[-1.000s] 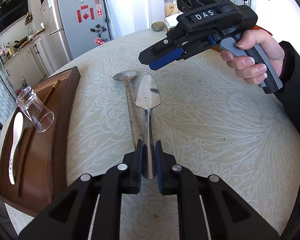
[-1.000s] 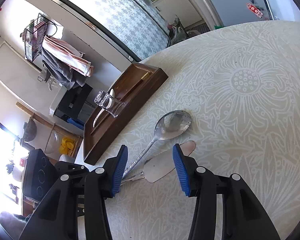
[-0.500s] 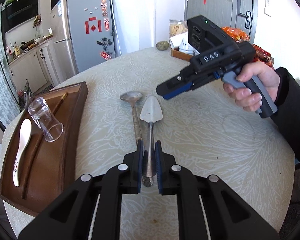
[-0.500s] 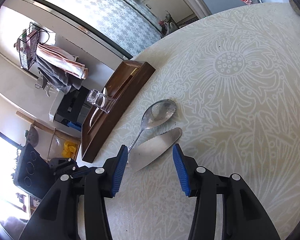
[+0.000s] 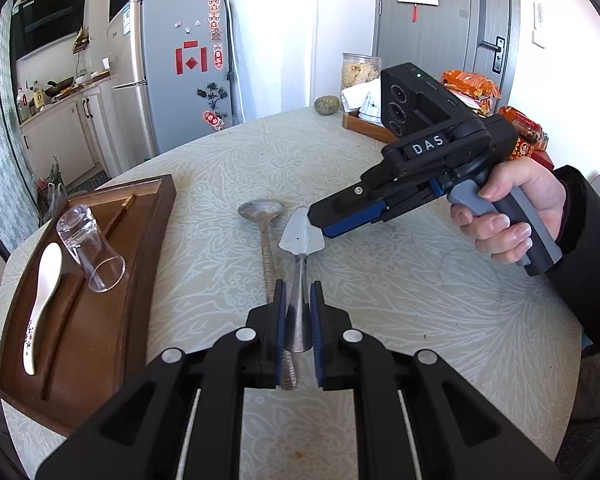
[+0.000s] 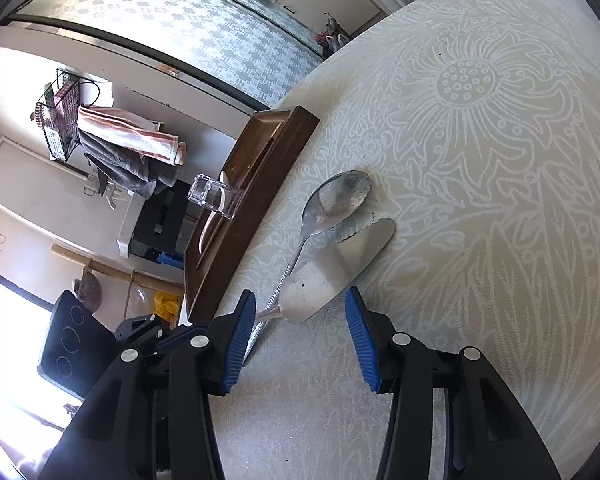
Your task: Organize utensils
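Steel server (image 5: 300, 264), handle clamped in your left claw (image 5: 297, 320), blade lifted just above the worktop (image 5: 420, 300); beside it on the left lies the steel spoon (image 5: 265, 240), untouched. Your right claw (image 6: 300, 336) hangs wide open and empty, near the server's blade. The wooden tray (image 5: 156, 240) at the far left already holds a white spoon (image 5: 44, 296), a tipped glass (image 5: 90, 252) and a chopstick (image 5: 120, 212). Judged so: part sorted, with server and spoon yet to reach the tray.
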